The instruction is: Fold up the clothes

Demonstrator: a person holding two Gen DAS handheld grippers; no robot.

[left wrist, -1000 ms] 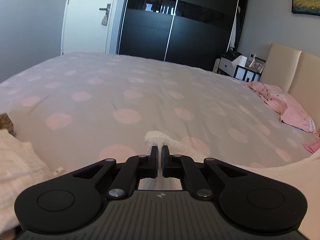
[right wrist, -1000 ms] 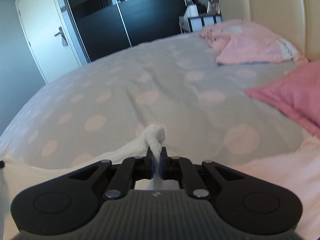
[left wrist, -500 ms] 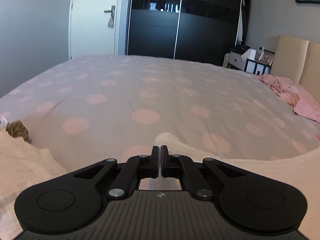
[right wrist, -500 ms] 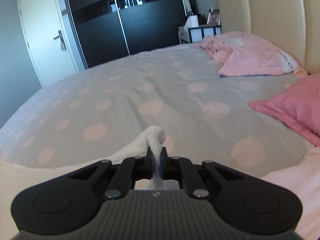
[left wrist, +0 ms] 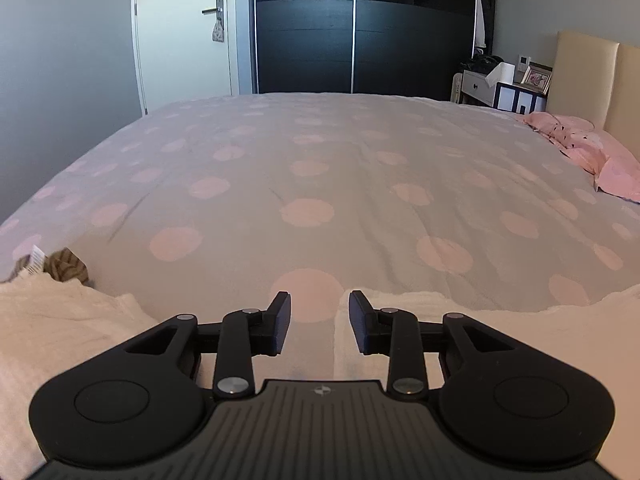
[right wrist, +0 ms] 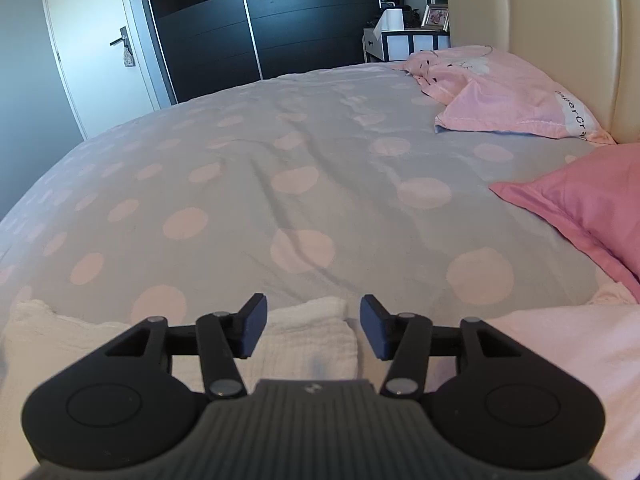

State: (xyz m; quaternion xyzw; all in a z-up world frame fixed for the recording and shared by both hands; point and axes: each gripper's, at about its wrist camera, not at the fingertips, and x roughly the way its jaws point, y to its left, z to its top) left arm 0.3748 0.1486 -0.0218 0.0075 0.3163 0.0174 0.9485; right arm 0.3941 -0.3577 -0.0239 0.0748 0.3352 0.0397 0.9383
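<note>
Both grippers were spread wide with nothing between the fingers. Your left gripper point(left wrist: 319, 322) hung low over the near edge of the bed point(left wrist: 320, 184), its right finger just over the end of a white textured garment point(left wrist: 460, 316) lying flat on the dotted cover. Your right gripper point(right wrist: 311, 326) sat over a folded white corner of the same kind of cloth point(right wrist: 316, 340), which ran between the open fingers and under the left one.

Judgement on step: a fold looked just laid down and let go, with the cloth resting on the bed near you. The next move probably called for you to draw both grippers clear without dragging the edge, then pick a fresh pair of corners or a side edge for the following fold. The cloth looked soft and thick, so a shallow pinch might slip; a deeper bite on a doubled edge would likely hold better.

Hard to make out:
- The garment ran under both gripper bodies and off the bottom of each view, so its full outline and fold count could not be told.
- In the left view a second white heap point(left wrist: 52, 320) lay at the left, with a brown bunched item point(left wrist: 66, 268) and a label beside it. Whether these belonged to the same garment could not be told.
- A pale pink cloth point(right wrist: 560, 344) at the right of the right view was cut off.
</note>
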